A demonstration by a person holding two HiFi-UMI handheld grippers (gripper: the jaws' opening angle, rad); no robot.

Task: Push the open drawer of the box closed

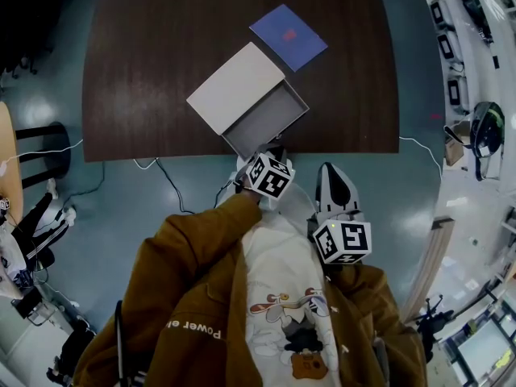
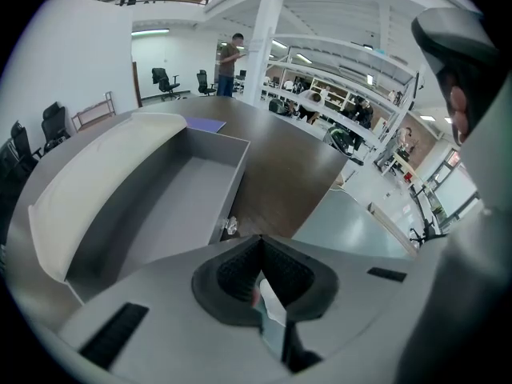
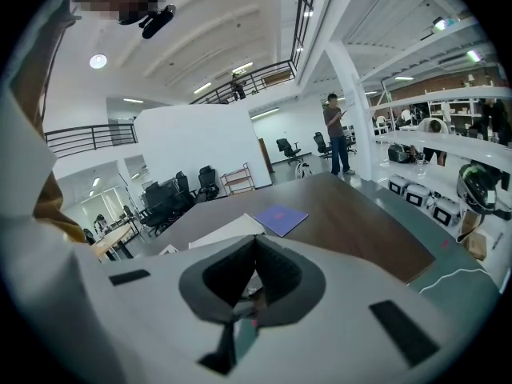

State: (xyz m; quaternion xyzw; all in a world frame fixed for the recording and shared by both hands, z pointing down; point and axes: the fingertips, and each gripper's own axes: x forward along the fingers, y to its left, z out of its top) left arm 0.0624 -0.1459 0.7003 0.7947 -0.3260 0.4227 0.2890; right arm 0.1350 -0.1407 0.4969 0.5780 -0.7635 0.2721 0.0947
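A white box lies on the dark table, and its grey drawer is pulled out toward the table's near edge. My left gripper is shut and empty, its tip right by the drawer's front wall; I cannot tell if they touch. The left gripper view shows the shut jaws just right of the drawer's near corner, with the empty drawer and the box stretching away. My right gripper, shut and empty, hangs off the table over the floor, and its tip points at the box.
A blue booklet lies on the table behind the box. Cables hang from the table's near edge. A black chair stands at the left, and shelves with gear line the right side.
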